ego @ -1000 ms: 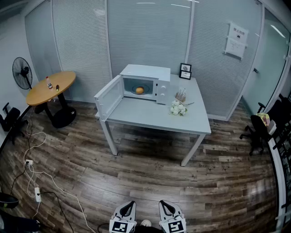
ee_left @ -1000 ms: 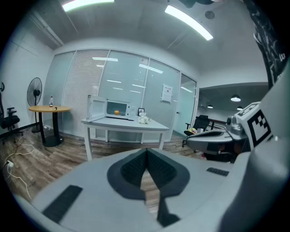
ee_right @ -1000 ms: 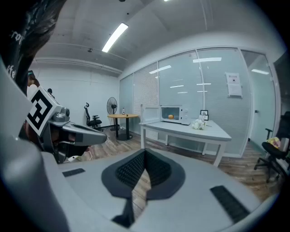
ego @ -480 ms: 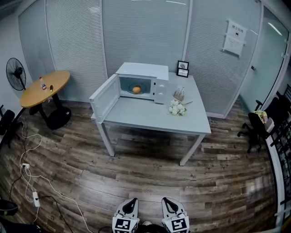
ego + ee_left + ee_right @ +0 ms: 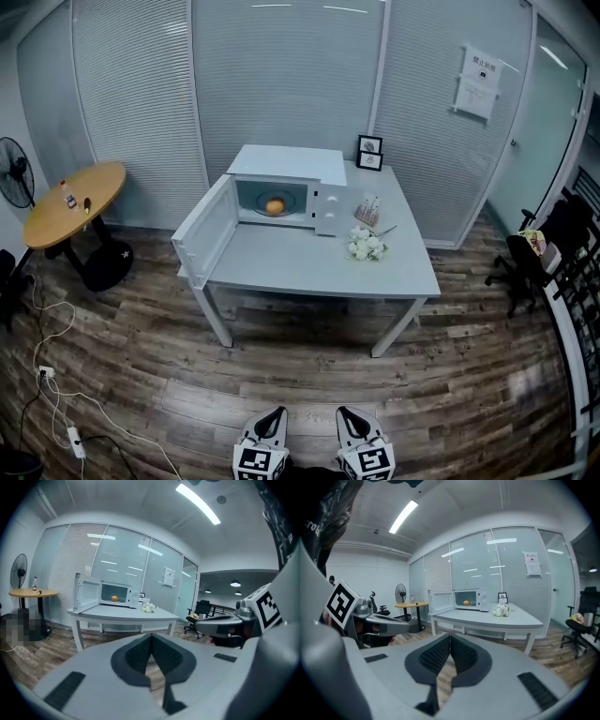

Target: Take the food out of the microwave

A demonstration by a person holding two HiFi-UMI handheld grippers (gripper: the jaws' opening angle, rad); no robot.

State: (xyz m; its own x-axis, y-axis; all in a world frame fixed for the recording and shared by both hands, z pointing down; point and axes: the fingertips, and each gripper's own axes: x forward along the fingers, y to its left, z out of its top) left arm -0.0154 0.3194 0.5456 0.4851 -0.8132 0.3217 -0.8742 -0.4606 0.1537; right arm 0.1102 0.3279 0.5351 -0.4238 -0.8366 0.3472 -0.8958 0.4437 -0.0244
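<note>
Your left tool (image 5: pixel 151 638) is clenched: the two ribbed pads meet edge to edge and nothing sits between them. Your right tool (image 5: pixel 450 638) is the same, closed tight and empty. In the head view both hang side by side at the bottom edge, above the wood floor (image 5: pixel 309 375), aimed toward the bench (image 5: pixel 309 272) and well apart from it.

The microwave (image 5: pixel 286 164) stands at the back of the bench. Its door (image 5: pixel 208 230) is swung fully out over the bench's left edge, so the cavity is open to you. The food (image 5: pixel 275 205), a small round orange thing, lies inside on the cavity floor, near the middle. To the right of the microwave, a bunch of flowers (image 5: pixel 366 247) lies on the bench, clear of the door opening.

As for progress, I'd put you at the very start. The door already stands open, so that step needs no work, but the food is untouched and neither tool is near it. What is left, by my reading, is nearly all of it: cross the floor to the bench, spread one tool's jaws, reach into the cavity, close on the food, draw it out past the door and set it down on the bare bench in front.
</note>
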